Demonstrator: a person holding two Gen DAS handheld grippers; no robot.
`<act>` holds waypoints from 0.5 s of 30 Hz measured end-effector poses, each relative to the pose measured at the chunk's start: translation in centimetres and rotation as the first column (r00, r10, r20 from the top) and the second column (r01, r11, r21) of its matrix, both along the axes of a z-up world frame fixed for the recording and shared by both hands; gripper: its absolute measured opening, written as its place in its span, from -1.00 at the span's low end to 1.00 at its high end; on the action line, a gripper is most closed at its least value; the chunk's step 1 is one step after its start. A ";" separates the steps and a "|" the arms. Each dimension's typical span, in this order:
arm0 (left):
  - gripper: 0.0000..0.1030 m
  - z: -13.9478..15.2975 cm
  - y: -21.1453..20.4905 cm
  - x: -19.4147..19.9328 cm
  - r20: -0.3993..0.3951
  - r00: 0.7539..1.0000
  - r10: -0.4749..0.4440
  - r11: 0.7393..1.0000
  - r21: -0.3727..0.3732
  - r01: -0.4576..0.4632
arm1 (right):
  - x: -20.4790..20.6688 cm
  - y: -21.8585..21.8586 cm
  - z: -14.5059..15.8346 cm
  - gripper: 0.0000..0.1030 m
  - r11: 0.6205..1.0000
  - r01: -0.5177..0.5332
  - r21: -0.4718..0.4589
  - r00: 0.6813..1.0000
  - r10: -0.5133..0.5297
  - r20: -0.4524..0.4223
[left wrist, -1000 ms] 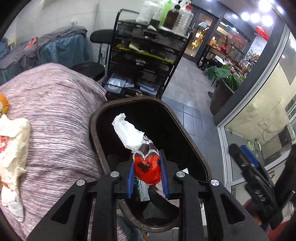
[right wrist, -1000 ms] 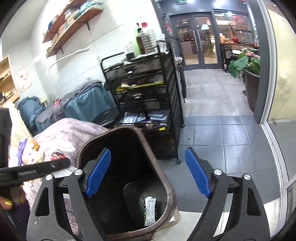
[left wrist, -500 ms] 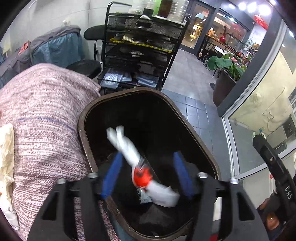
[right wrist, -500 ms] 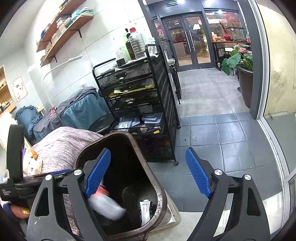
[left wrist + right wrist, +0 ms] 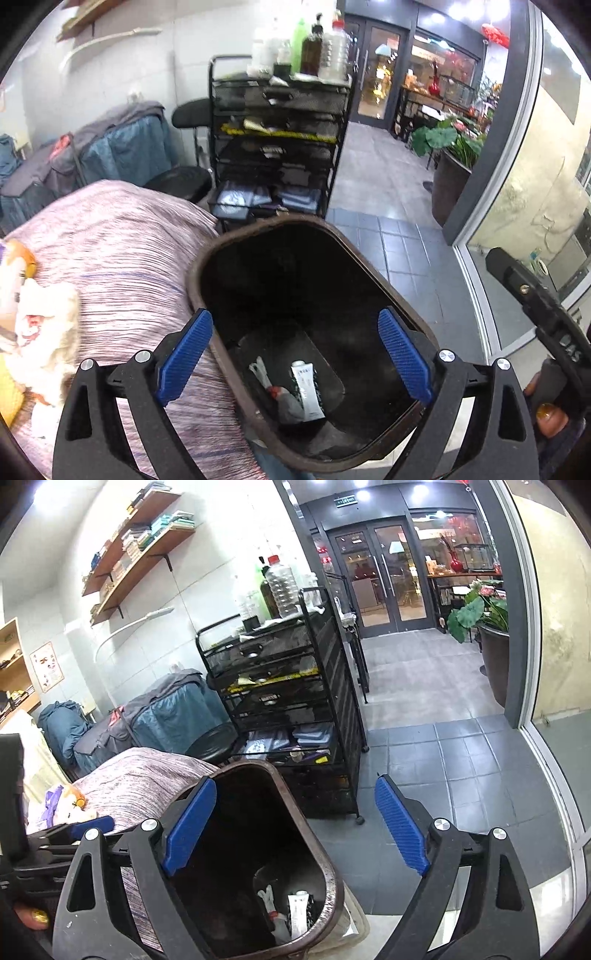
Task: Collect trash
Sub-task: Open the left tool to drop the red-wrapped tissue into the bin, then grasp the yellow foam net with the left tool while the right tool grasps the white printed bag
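crumpled white-and-red wrapper (image 5: 275,391) lies on the bin (image 5: 207,258) floor beside a white tube (image 5: 307,384); left gripper (image 5: 295,354) and right gripper (image 5: 295,827) gape wide, empty.

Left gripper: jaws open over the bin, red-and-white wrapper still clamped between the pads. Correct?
Not quite. The left gripper is open over the bin, but empty: the left wrist view shows the wrapper lying at the bin's bottom.

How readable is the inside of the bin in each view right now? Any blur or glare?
Left wrist: bin interior dark, but the white tube at the bottom is legible; bedspread edge slightly smeared. Right wrist: sharper, ceiling lights flare, bin floor shadowed; both fisheye-bent.
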State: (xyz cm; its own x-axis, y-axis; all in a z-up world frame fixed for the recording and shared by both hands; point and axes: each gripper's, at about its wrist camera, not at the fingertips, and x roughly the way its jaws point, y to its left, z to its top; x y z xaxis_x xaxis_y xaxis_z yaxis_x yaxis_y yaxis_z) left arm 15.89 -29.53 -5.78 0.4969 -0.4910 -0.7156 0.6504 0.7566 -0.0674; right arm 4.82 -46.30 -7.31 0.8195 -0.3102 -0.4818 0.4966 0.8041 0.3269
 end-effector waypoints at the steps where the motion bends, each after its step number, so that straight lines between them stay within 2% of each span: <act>1: 0.76 0.4 0.4 -0.2 0.013 1.000 0.006 1.000 -0.006 -0.006 | 0.1 0.1 0.1 0.70 1.000 -0.009 -0.002 1.000 0.009 0.005; 7: 0.83 3.0 3.8 -1.6 0.073 0.996 0.053 0.996 -0.071 -0.048 | 1.0 1.6 0.4 0.73 0.996 -0.087 -0.012 0.996 0.087 0.023; 15: 0.88 4.7 8.3 -3.3 0.128 0.982 0.137 0.984 -0.135 -0.120 | 2.9 5.3 0.9 0.80 0.975 -0.220 -0.021 0.975 0.221 0.032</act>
State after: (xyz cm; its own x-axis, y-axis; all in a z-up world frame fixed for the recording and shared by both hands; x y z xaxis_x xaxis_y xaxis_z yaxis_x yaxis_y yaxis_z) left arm 12.62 -21.21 -1.13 0.6501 -0.4986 -0.5733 0.5580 0.8255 -0.0853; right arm 7.75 -40.96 -6.45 0.8844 -0.1282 -0.4488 0.2954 0.8982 0.3254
